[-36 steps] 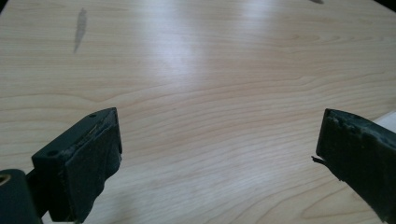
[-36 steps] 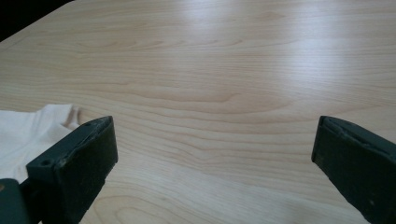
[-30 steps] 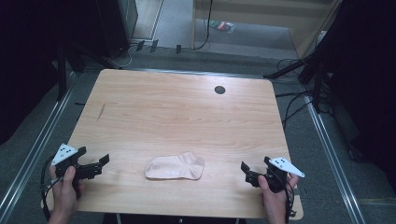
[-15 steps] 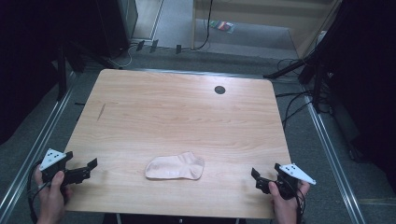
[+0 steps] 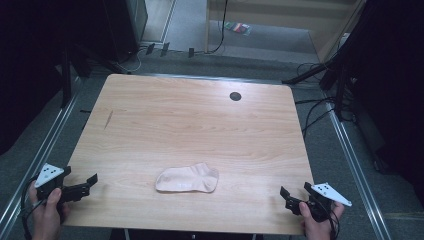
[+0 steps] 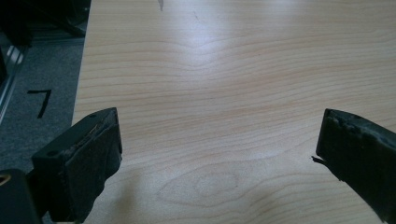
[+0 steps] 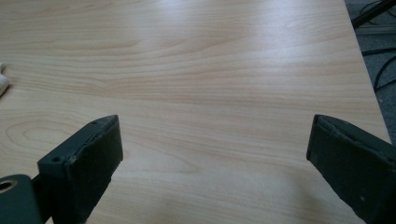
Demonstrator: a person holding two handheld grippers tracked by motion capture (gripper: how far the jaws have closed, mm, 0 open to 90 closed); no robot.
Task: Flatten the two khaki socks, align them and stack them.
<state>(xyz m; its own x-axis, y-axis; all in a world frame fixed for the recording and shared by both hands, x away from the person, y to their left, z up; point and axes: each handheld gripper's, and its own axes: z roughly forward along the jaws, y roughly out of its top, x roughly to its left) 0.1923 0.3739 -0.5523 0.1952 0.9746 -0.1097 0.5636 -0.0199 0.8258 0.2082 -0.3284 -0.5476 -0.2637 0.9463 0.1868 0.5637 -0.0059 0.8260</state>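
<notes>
Since the worktop (image 5: 200,125) is wide and bare, the sock (image 5: 187,179) in the lower middle of the high view lies flat and limp, touching nothing else. Both grippers sit well apart from it: the left gripper (image 5: 86,184) at the lower left edge, the right gripper (image 5: 288,196) at the lower right, each with jaws spread wide and holding nothing. A reach from here could pinch only the top layer, I judge, or push the soft fabric along the smooth wood and bunch it. The hands are cut off by the bottom of the frame. In the right gripper view just a pale sliver of the sock shows at the left edge; its opening and heel are hard to make out.
</notes>
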